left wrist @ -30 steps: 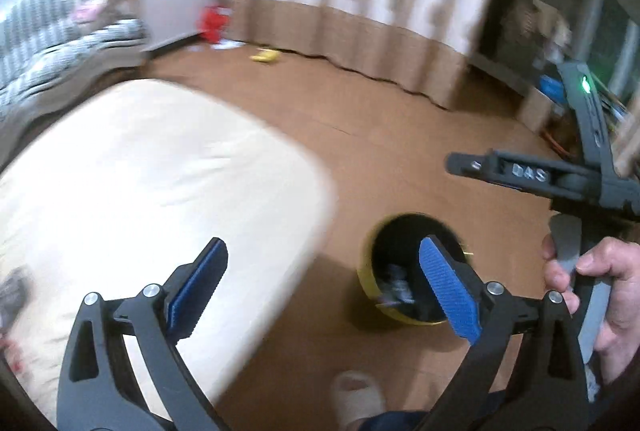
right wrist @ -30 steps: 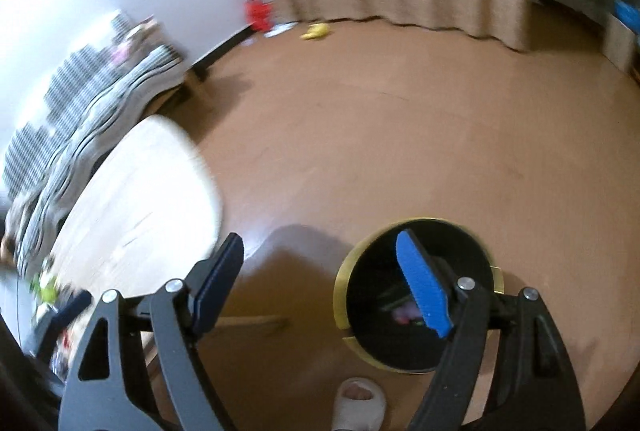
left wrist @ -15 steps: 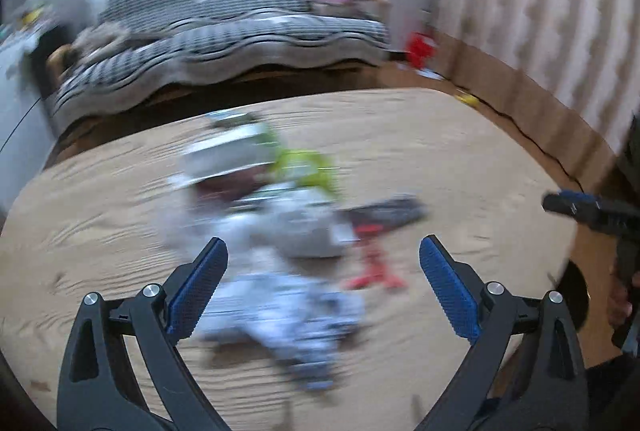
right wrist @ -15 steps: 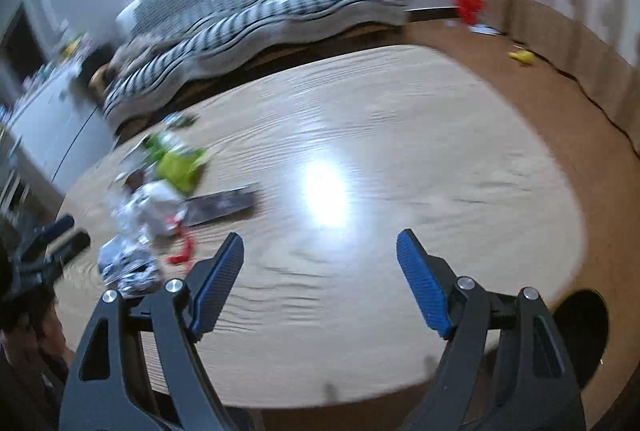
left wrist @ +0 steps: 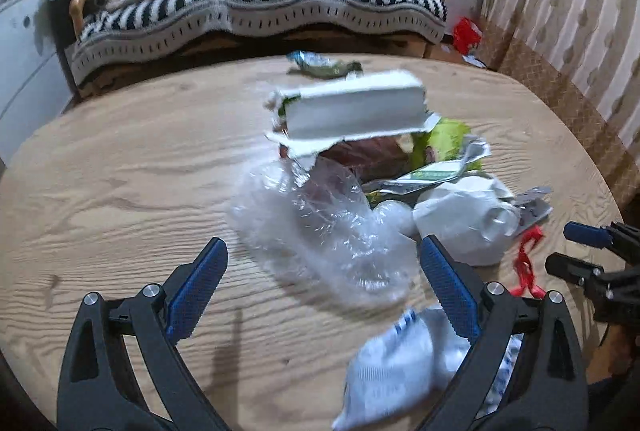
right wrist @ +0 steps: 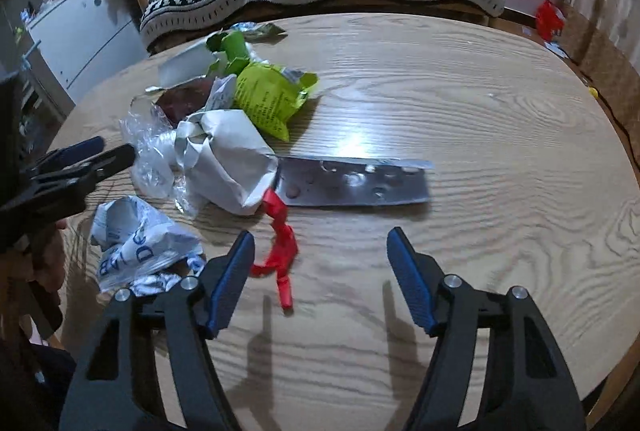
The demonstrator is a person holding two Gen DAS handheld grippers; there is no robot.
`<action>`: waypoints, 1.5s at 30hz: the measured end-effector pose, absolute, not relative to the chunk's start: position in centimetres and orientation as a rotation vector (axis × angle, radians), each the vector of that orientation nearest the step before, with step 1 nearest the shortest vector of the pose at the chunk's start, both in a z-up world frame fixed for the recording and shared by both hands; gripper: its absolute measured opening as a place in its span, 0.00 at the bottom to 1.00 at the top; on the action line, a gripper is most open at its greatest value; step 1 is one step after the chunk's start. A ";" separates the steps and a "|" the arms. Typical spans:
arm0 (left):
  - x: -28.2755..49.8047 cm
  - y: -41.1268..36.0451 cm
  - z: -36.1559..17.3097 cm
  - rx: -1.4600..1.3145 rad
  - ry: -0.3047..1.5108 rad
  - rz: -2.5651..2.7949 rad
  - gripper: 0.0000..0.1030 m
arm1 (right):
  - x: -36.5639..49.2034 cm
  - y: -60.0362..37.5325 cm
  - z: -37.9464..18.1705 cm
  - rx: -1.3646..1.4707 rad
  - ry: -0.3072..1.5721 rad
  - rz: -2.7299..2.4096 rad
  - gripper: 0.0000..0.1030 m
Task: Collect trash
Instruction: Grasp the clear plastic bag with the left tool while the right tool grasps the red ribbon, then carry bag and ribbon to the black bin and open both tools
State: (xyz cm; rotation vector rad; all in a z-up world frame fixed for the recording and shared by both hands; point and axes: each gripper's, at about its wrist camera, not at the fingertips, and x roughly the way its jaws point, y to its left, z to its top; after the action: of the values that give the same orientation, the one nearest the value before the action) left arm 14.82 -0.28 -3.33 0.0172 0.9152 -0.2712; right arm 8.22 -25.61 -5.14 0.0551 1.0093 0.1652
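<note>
While the right gripper (right wrist: 320,279) closes on nothing, the thin red ribbon (right wrist: 280,251) lies at lower middle, near its left finger. It looks light and floppy; pinch its middle. The left gripper (left wrist: 322,285) is spread wide.

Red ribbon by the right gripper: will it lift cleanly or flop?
The red ribbon looks thin and limp, so it will likely dangle. It probably weighs almost nothing. Its far end touches the white paper bag, which may get nudged.

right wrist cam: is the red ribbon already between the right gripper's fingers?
No. The red ribbon lies on the table just ahead of the left finger of the right gripper, whose closing jaws have nothing between them.
</note>
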 end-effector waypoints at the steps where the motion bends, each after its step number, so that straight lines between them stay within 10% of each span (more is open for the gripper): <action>1: 15.3 -0.6 -3.8 0.013 0.929 -0.276 0.91 | 8.3 -25.4 -5.4 0.055 1.011 0.167 0.64; 8: 16.8 -0.9 -5.3 -0.011 0.970 -0.298 0.87 | 9.6 -23.6 -7.1 0.013 1.053 0.189 0.35; 13: 15.9 -1.3 -4.7 -0.006 0.967 -0.367 0.24 | 9.6 -23.1 -7.2 -0.003 1.055 0.197 0.12; 16: 15.1 -0.9 -3.5 0.006 0.940 -0.367 0.13 | 9.3 -23.2 -6.4 -0.004 1.023 0.187 0.11; 31: 11.2 2.9 5.4 -0.078 0.722 -0.192 0.09 | 6.6 -29.3 -1.9 0.106 0.902 0.116 0.11; 45: 8.2 -15.3 4.9 0.037 0.764 -0.497 0.09 | -1.4 -43.9 -0.3 0.222 0.858 -0.076 0.11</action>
State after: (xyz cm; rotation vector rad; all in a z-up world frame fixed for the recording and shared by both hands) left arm 8.21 -15.31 4.85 0.0371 0.7641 -0.4970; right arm -1.43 -43.90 -0.27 0.2223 0.8585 -0.0755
